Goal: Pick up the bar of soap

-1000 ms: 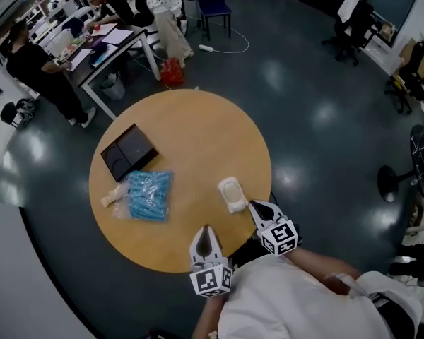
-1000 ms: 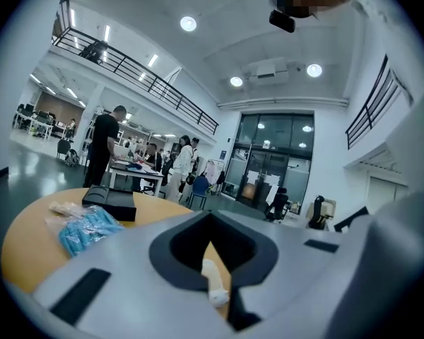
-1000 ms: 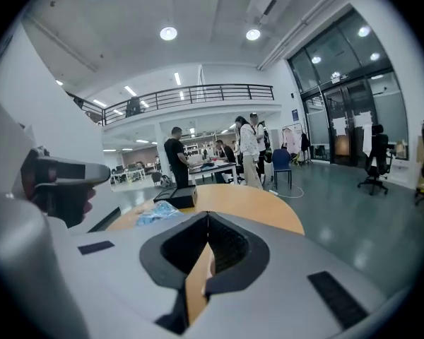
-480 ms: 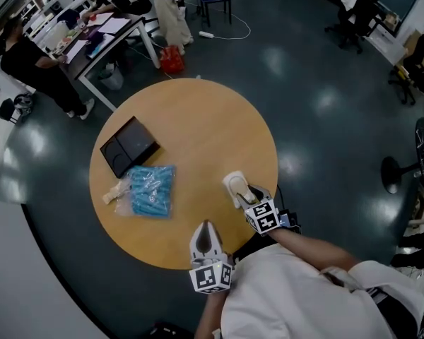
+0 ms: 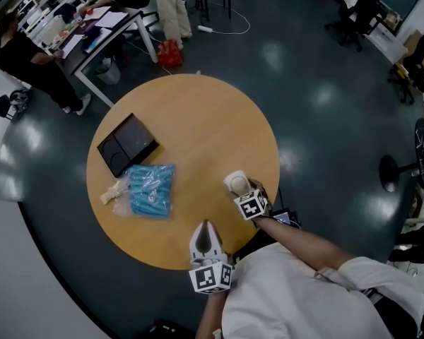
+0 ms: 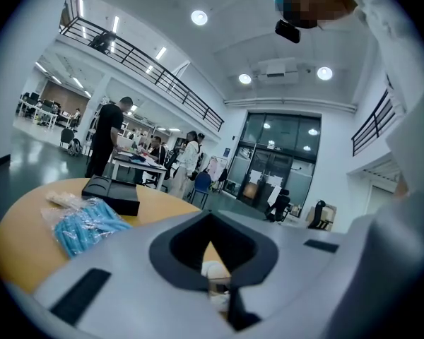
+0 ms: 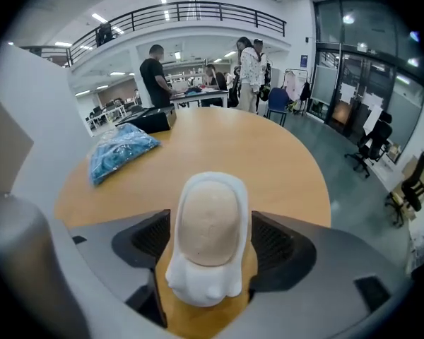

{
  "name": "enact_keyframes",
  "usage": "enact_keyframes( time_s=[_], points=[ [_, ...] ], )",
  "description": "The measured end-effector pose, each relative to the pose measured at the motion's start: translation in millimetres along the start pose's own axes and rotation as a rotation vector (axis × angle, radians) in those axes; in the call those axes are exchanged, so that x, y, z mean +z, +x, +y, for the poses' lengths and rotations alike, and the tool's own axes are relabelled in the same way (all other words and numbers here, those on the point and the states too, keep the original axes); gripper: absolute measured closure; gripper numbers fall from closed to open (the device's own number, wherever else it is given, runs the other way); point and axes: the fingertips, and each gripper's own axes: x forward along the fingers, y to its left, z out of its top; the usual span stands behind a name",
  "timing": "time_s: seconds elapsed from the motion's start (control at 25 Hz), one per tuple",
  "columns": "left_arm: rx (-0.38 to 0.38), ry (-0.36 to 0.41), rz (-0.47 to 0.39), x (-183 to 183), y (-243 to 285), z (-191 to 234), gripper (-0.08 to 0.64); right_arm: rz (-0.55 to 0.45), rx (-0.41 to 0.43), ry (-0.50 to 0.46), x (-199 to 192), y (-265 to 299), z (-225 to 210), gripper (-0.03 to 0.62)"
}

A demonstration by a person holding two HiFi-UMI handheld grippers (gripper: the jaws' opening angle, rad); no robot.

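Observation:
A beige bar of soap (image 7: 208,223) lies in a white dish (image 7: 203,282) near the right front edge of the round wooden table (image 5: 198,111). My right gripper (image 7: 206,249) straddles the dish; its jaws are opening, one on each side of soap and dish, without pressing on them. In the head view the soap (image 5: 234,182) shows just beyond the right gripper (image 5: 242,189). The left gripper (image 5: 206,240) hovers at the table's front edge, shut and holding nothing. In the left gripper view the left gripper (image 6: 213,288) has its tips together, and the dish (image 6: 213,268) peeks through behind them.
A black box (image 5: 127,145), a blue plastic packet (image 5: 150,191) and a small pale packet (image 5: 113,191) lie on the table's left half. People stand at a desk (image 5: 92,37) at the back left. Dark floor surrounds the table.
The right gripper has moved forward from the table's edge over the soap dish. Its jaws, shut before, now stand apart around it. The left gripper has stayed put.

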Motion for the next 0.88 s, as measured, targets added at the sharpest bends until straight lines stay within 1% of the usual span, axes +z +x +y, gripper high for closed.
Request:
enact_keyframes(
  time_s=[0.12,0.32,0.48,0.88],
  points=[
    [0.007,-0.009,0.001,-0.1,1.0,4.5,0.555,0.032,-0.013,0.008,-4.4,10.8,-5.8,0.244],
    [0.02,-0.02,0.003,0.0,2.4,13.2,0.555,0.065,0.003,-0.003,-7.8,21.3,-2.3,0.239],
    [0.031,-0.027,0.0,0.7,3.5,17.3,0.555,0.074,0.01,0.017,-8.3,18.5,-3.9,0.239],
    [0.039,-0.043,0.002,0.8,4.3,16.5,0.555,0.071,0.038,-0.013,-15.2,14.4,-2.6,0.241]
  ],
)
